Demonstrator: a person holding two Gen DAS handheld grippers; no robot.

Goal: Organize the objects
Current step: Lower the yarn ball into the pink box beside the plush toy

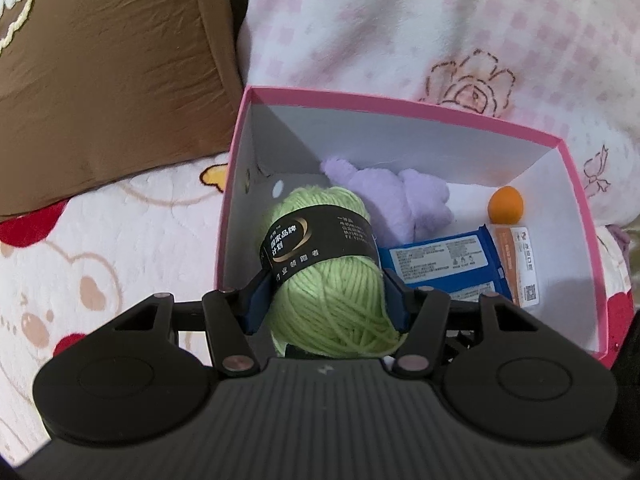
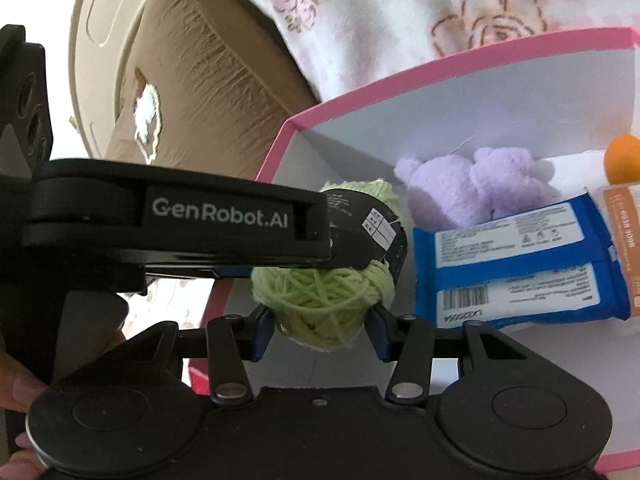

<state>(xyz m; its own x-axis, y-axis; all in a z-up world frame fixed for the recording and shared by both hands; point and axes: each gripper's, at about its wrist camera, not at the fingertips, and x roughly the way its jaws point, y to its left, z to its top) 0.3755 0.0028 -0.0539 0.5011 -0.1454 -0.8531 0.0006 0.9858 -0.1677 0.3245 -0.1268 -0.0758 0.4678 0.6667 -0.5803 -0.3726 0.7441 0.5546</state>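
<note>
A green yarn ball (image 1: pixel 326 276) with a black paper band is held over the near left corner of a pink box (image 1: pixel 400 102) with white inner walls. My left gripper (image 1: pixel 326 300) is shut on the yarn from both sides. In the right wrist view the yarn (image 2: pixel 320 300) sits between my right gripper's (image 2: pixel 320 330) blue pads, which appear to press on its lower end. The left gripper's black body (image 2: pixel 180 224) reaches across from the left onto the yarn.
Inside the box lie a purple plush toy (image 1: pixel 396 204), a blue wipes pack (image 1: pixel 444 264), an orange ball (image 1: pixel 506 205) and an orange-and-white packet (image 1: pixel 518 264). The box rests on a patterned fleece blanket (image 1: pixel 80 264). A brown pillow (image 1: pixel 112 80) lies at the left.
</note>
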